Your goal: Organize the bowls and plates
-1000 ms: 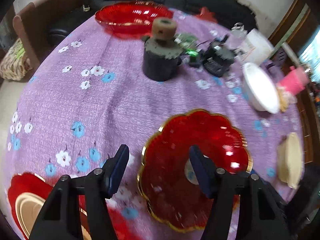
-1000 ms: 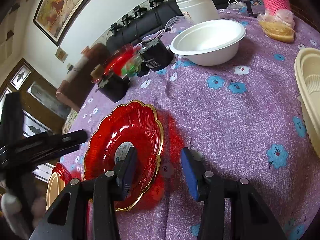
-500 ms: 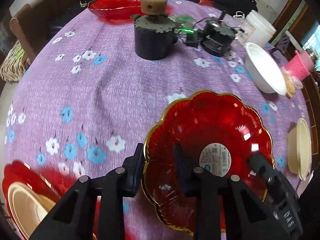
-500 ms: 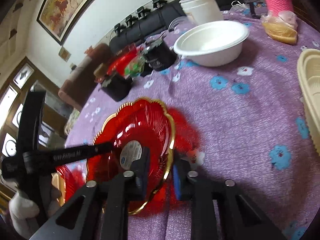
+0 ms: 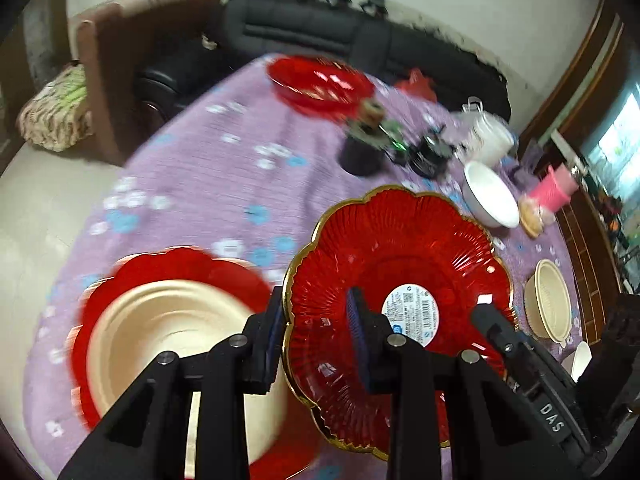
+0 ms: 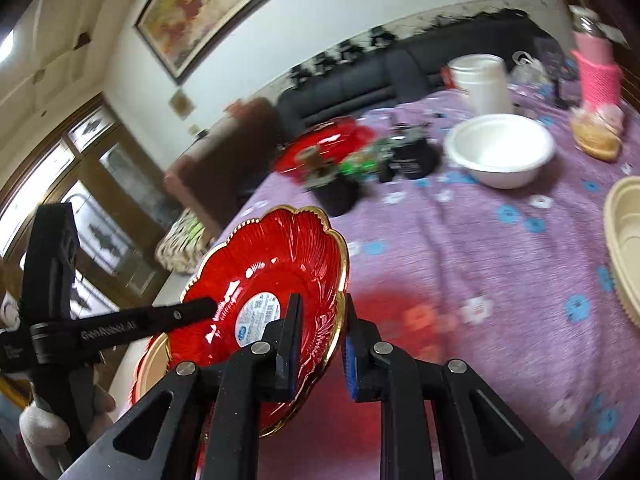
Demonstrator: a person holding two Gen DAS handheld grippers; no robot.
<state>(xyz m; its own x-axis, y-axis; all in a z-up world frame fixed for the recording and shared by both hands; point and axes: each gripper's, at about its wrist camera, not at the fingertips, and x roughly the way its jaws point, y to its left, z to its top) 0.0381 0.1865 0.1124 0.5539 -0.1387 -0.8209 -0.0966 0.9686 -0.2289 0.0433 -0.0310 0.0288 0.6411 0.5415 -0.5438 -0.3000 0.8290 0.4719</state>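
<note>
Two sets of jaws are clamped on one red scalloped plate [image 5: 400, 264] with a gold rim: the left gripper [image 5: 316, 328] pinches its near-left edge, the right gripper [image 6: 320, 344] its opposite edge. The plate is clear of the surface and tilted, a round white label [image 5: 412, 314] at its centre. Below and left of it lies a second red plate [image 5: 120, 276] carrying a cream bowl [image 5: 160, 328]. The surface is a round table under a purple cloth [image 5: 224, 184] printed with blue and white flowers. Farther out stand a white bowl [image 6: 500, 148], a cream tray [image 5: 550, 300], a third red plate [image 5: 320, 80], two dark cylindrical objects [image 5: 360, 152], a white tub [image 6: 480, 76] and a pink knitted holder [image 6: 596, 76]. Beyond are a black sofa [image 5: 320, 36], a brown armchair [image 5: 112, 60], a framed painting [image 6: 208, 4] and wood-framed windows [image 6: 100, 184]. A gloved hand [image 6: 44, 432] holds the left gripper.
</note>
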